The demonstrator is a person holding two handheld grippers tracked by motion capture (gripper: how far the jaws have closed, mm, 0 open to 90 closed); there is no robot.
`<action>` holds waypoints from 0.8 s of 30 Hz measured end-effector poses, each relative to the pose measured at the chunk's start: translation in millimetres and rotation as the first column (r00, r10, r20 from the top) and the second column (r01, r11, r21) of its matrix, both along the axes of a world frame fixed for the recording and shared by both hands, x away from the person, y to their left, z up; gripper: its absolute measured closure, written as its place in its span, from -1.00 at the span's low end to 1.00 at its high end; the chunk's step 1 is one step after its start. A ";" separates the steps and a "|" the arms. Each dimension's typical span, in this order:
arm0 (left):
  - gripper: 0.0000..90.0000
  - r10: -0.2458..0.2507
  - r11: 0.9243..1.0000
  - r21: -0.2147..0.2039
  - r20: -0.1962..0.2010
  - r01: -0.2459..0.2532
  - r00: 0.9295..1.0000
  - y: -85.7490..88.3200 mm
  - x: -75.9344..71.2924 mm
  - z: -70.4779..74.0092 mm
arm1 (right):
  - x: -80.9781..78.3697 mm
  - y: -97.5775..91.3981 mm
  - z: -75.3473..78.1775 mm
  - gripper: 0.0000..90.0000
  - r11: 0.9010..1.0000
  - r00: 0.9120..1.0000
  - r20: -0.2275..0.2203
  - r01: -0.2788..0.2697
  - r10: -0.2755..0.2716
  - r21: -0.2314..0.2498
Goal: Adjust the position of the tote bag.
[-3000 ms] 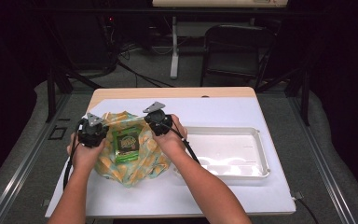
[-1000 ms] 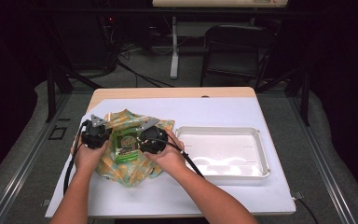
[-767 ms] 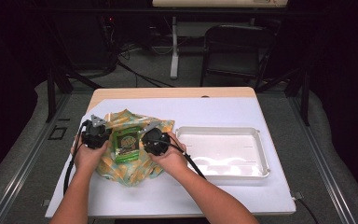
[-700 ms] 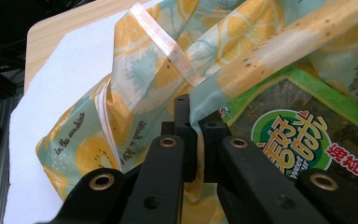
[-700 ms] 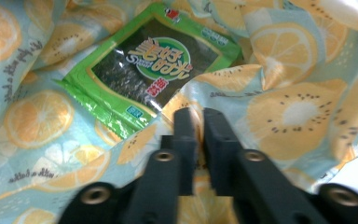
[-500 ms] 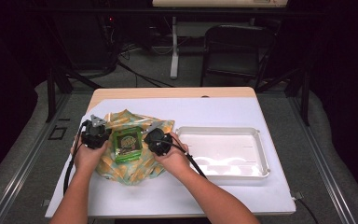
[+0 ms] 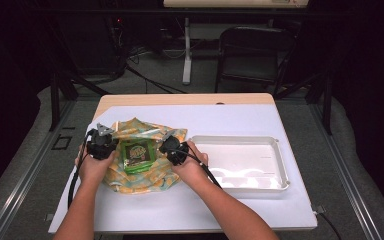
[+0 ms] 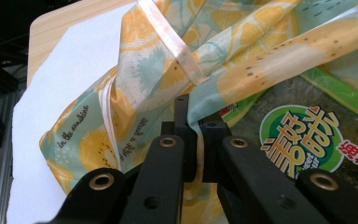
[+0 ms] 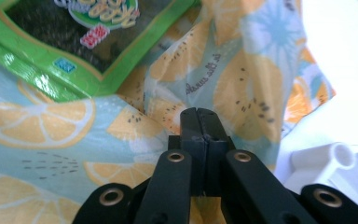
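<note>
A lemon-and-kiwi printed cloth bag (image 7: 145,177) lies crumpled on the white table sheet. A green seaweed snack packet (image 7: 137,155) rests on top of it. At the packet's left side my left gripper (image 7: 102,144) is shut on a raised fold of the bag (image 8: 242,79), beside a pale ribbon strap (image 8: 168,37). The packet (image 8: 303,140) lies just right of those jaws. My right gripper (image 7: 174,150) is at the packet's right side, its jaws (image 9: 199,114) closed together on a puckered fold of the bag (image 9: 242,88). The packet (image 9: 74,46) lies up and to the left of them.
A white plastic tray (image 7: 235,138) stands right of the bag, close to my right hand; its corner (image 9: 335,161) is beside the right jaws. The white sheet (image 7: 230,117) covers the wooden table. A chair and desk legs stand beyond the far edge.
The right hand came from the bag's far edge to its right side, then shifted slightly right. The left hand stayed put.
</note>
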State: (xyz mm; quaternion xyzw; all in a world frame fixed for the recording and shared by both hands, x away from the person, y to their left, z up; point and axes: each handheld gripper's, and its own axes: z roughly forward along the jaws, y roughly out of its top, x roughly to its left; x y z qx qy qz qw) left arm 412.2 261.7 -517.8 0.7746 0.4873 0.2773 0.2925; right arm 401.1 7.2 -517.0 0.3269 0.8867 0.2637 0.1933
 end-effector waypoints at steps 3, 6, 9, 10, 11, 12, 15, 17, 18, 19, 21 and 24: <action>0.99 0.000 1.000 0.007 -0.006 0.000 1.000 -0.5 0.4 -1.6 | -1.4 7.0 -7.9 1.00 0.999 1.000 -0.008 -0.014 0.013 -0.040; 0.99 0.003 1.000 0.008 -0.008 -0.003 1.000 0.1 0.6 -2.0 | -2.9 10.9 -12.1 1.00 0.996 1.000 -0.011 -0.027 0.026 -0.088; 0.99 0.004 1.000 0.007 -0.008 -0.004 1.000 0.4 0.6 -2.3 | -4.1 13.1 -15.0 1.00 0.992 1.000 -0.011 -0.030 0.029 -0.119; 0.99 0.003 1.000 0.006 -0.007 -0.003 1.000 0.6 0.8 -2.5 | -4.3 14.0 -16.8 1.00 0.990 0.999 -0.014 -0.035 0.034 -0.138; 0.99 0.004 1.000 0.007 -0.007 -0.004 1.000 0.7 0.6 -2.4 | -4.3 14.0 -16.8 1.00 0.990 0.999 -0.014 -0.035 0.034 -0.138; 0.99 0.005 1.000 0.002 -0.004 -0.005 1.000 1.0 0.2 -3.1 | -4.1 13.9 -17.2 1.00 0.990 0.999 -0.018 -0.033 0.031 -0.139; 0.99 0.004 1.000 0.004 -0.009 -0.004 1.000 1.3 0.2 -3.7 | -3.7 12.1 -14.7 1.00 0.993 0.999 -0.027 -0.029 0.026 -0.114; 0.99 0.004 1.000 0.005 -0.005 -0.004 1.000 1.2 0.2 -3.6 | -3.8 10.4 -12.4 0.97 0.996 0.999 -0.023 -0.026 0.024 -0.081; 0.99 0.004 1.000 0.004 -0.005 -0.004 1.000 1.0 0.0 -3.6 | -3.8 9.0 -10.2 0.95 0.997 0.999 -0.023 -0.030 0.029 -0.069; 0.99 0.005 1.000 0.006 -0.004 -0.005 1.000 1.0 0.0 -3.5 | -4.6 8.3 -8.0 0.91 0.998 0.999 -0.022 -0.025 0.024 -0.050; 0.99 0.003 1.000 0.007 -0.001 -0.003 1.000 0.6 0.0 -3.7 | -6.5 6.3 -1.5 0.85 0.999 0.999 -0.017 -0.034 0.034 -0.008; 0.99 0.004 1.000 0.006 -0.005 -0.004 1.000 0.1 -0.4 -4.0 | -11.7 3.9 10.4 0.76 0.997 0.999 -0.002 -0.044 0.044 0.069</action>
